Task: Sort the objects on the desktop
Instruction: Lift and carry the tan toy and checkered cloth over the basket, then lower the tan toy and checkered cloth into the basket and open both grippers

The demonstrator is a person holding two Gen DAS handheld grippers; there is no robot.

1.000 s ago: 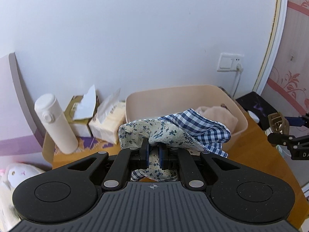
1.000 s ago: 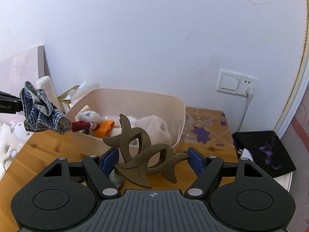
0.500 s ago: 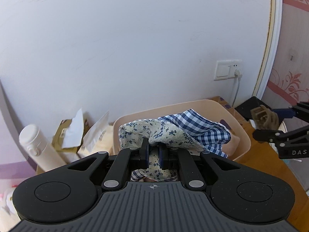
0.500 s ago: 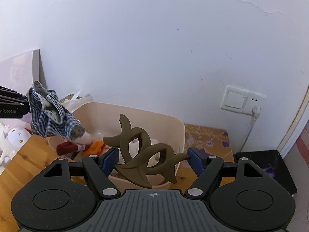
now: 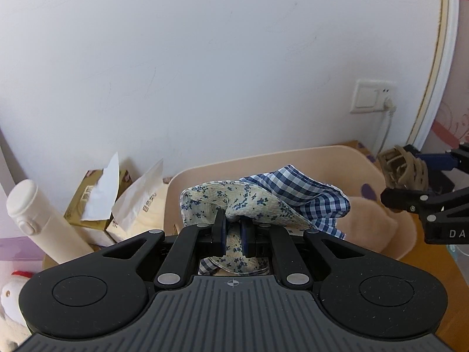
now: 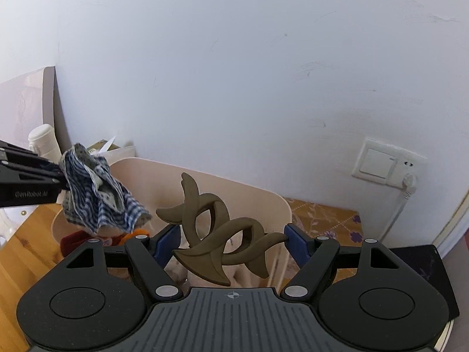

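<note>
My left gripper [image 5: 233, 230] is shut on a blue checked and floral cloth [image 5: 263, 202] and holds it over the left part of the beige bin [image 5: 322, 152]. The cloth also shows in the right wrist view [image 6: 96, 193], hanging over the bin [image 6: 263, 199]. My right gripper [image 6: 231, 237] is shut on a brown hair claw clip [image 6: 217, 231] and holds it above the bin's near rim. The clip also shows in the left wrist view [image 5: 401, 170]. The bin holds a beige cloth [image 5: 372, 220] and a plush toy with red and orange parts [image 6: 76, 237].
A white thermos [image 5: 38, 220] and two tissue packs [image 5: 117, 199] stand left of the bin by the wall. A white plush [image 5: 8, 296] lies at the far left. A wall socket with a plug [image 6: 387, 167] and a black pad [image 6: 422, 264] are at the right on the wooden desk [image 6: 17, 252].
Both grippers have moved forward and closer to the bin with their objects held. The cloth and the clip now hang over the bin; the two grippers are nearer each other.
</note>
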